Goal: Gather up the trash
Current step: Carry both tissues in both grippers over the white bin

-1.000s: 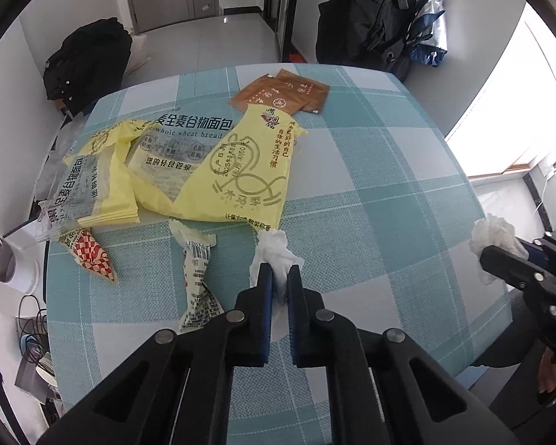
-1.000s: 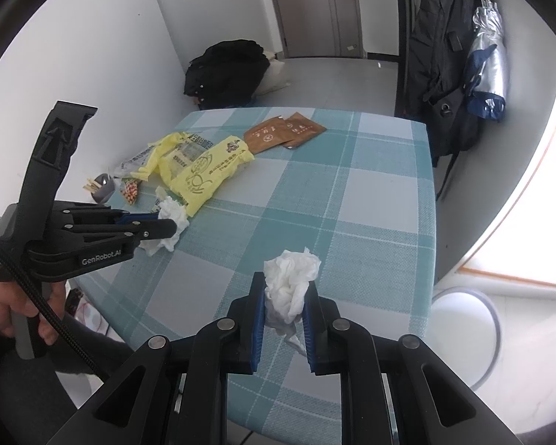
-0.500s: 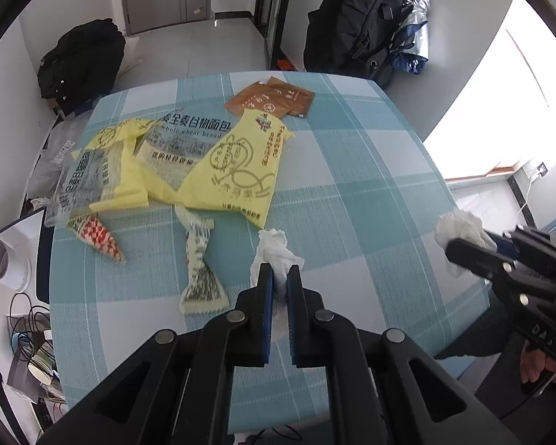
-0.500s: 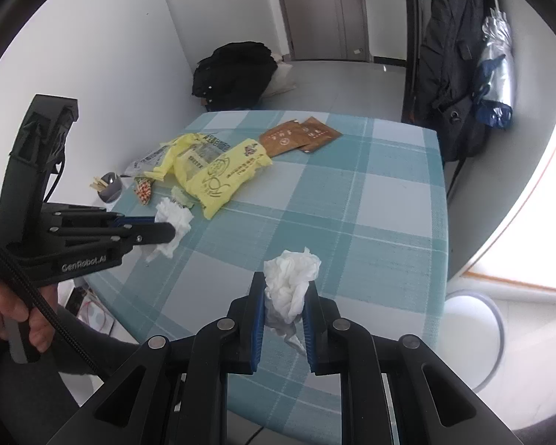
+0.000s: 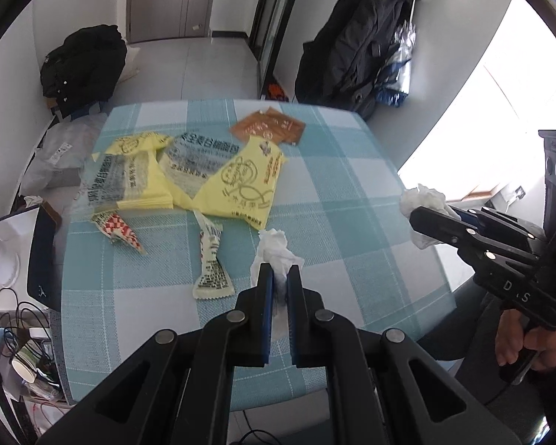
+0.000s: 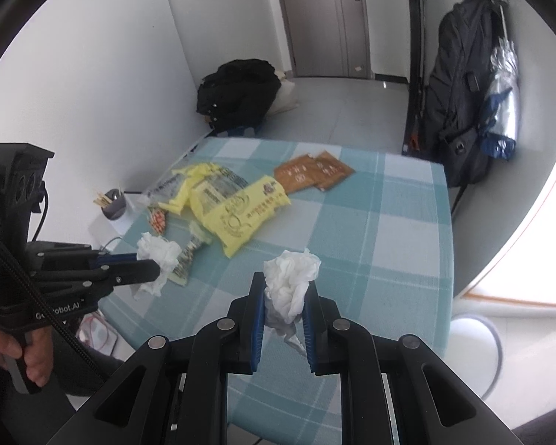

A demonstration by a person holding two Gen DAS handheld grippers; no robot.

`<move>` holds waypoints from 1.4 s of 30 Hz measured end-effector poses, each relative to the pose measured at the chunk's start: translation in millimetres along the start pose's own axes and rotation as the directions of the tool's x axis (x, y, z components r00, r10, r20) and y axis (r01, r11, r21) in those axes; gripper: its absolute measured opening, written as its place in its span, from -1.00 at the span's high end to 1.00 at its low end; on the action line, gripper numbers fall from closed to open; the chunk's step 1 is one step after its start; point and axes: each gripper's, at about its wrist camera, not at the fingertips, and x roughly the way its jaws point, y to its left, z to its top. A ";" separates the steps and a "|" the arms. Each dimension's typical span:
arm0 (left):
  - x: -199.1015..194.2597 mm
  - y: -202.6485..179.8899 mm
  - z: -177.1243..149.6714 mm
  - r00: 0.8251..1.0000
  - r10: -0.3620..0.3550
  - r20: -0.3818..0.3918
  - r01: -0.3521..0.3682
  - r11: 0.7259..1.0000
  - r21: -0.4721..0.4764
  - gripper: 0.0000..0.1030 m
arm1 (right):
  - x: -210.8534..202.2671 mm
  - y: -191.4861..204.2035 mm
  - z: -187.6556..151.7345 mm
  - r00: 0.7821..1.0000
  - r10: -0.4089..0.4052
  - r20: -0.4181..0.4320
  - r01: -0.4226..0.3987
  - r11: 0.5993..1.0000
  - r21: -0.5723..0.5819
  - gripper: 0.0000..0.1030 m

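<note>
My left gripper (image 5: 280, 271) is shut on a crumpled white tissue (image 5: 275, 249), held above the checked tablecloth (image 5: 352, 200). My right gripper (image 6: 283, 278) is shut on a second, larger white tissue wad (image 6: 291, 278), also lifted off the table. Each gripper shows in the other's view: the right one (image 5: 417, 218) at the right with its tissue (image 5: 422, 200), the left one (image 6: 155, 267) at the left with its tissue (image 6: 155, 256). On the table lie yellow bread bags (image 5: 241, 181), brown sachets (image 5: 268, 128), a white printed wrapper (image 5: 211, 263) and a red checked wrapper (image 5: 120, 228).
A cup of toothpicks (image 6: 111, 202) stands at the table's left edge. Black bags (image 5: 83, 63) lie on the floor beyond the table, and a backpack with an umbrella (image 6: 474, 89) hangs at the right wall. A white round bin (image 6: 474, 348) sits on the floor at the right.
Both grippers have risen and drawn back from the table, each still clamping its tissue. The table looks smaller and farther in both views.
</note>
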 end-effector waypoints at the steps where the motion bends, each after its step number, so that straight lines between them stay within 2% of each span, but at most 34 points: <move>1: -1.9 1.3 1.0 1.000 -0.004 0.008 0.004 1.000 -0.005 0.94 | -1.2 1.7 2.0 1.000 0.001 0.005 -0.001 1.000 -0.004 0.67; 9: -18.9 2.3 9.6 0.994 -0.047 0.096 0.048 0.999 -0.005 0.94 | -18.2 16.0 23.1 0.998 -0.012 0.069 0.016 0.998 -0.056 0.67; 16: -37.8 -11.2 25.3 0.988 -0.013 0.155 0.010 1.000 0.019 0.94 | -42.9 9.7 40.8 0.987 -0.042 0.152 0.052 0.997 -0.058 0.67; 22: -50.7 -38.6 43.0 0.977 -0.033 0.209 0.026 0.999 0.039 0.93 | -75.7 -0.9 57.1 0.973 -0.050 0.225 0.071 0.994 -0.087 0.67; 31: -57.6 -91.4 81.9 0.968 -0.081 0.239 0.063 0.994 0.084 0.93 | -129.3 -43.8 75.9 0.945 -0.065 0.321 0.082 0.996 -0.039 0.67; 36: -51.6 -123.9 101.9 0.962 -0.125 0.245 0.097 0.987 0.125 0.93 | -155.8 -74.3 76.5 0.926 -0.118 0.358 0.136 0.990 -0.027 0.67; 42: -30.4 -169.4 122.1 0.960 -0.185 0.209 0.149 0.973 0.176 0.93 | -182.1 -130.9 66.4 0.906 -0.194 0.375 0.175 0.981 0.084 0.67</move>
